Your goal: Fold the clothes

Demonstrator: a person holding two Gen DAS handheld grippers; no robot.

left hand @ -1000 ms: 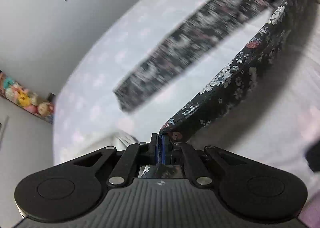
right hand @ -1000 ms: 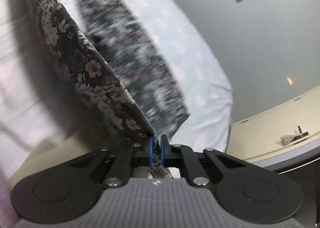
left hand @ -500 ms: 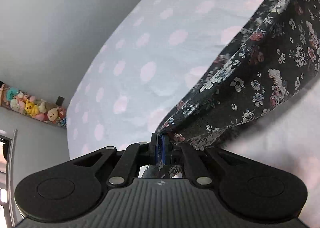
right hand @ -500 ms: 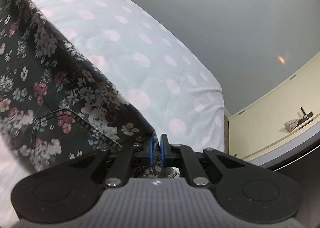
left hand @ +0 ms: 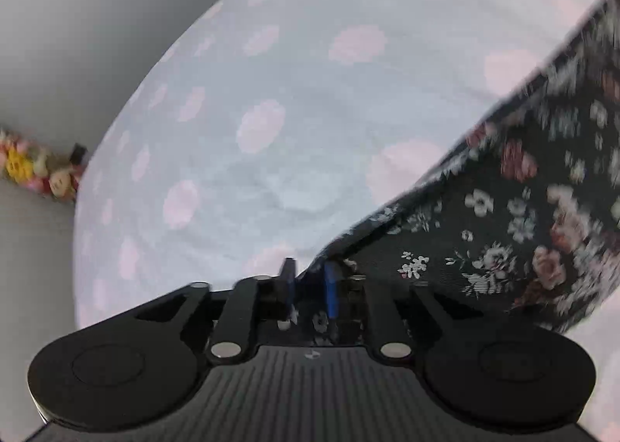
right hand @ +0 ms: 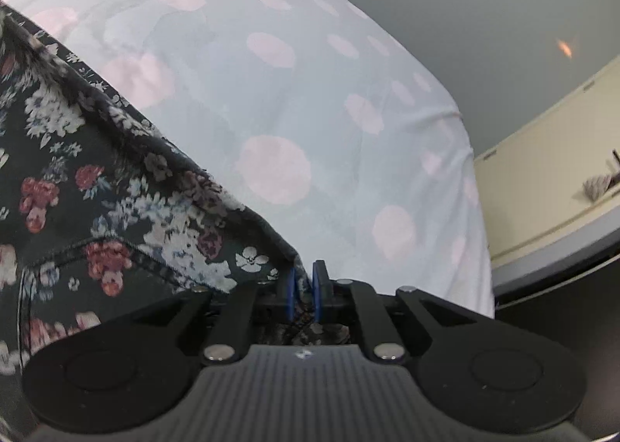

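The left gripper (left hand: pixel 310 289) is seen with its jaws parting, a corner of the dark floral garment (left hand: pixel 515 225) loose between them. The right gripper's (right hand: pixel 303 296) jaws are also opening around the opposite corner. The garment is spread on the bedsheet (left hand: pixel 279 93), near its front edge. One fold seems laid down; further folds probably remain. The cloth is thin and stitched; the sheet is pale, pink-dotted and slightly wrinkled.

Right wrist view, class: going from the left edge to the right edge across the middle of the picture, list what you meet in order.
Dark floral garment → pale blue sheet with pink spots → cream-coloured cabinet with a small crumpled object on its top.
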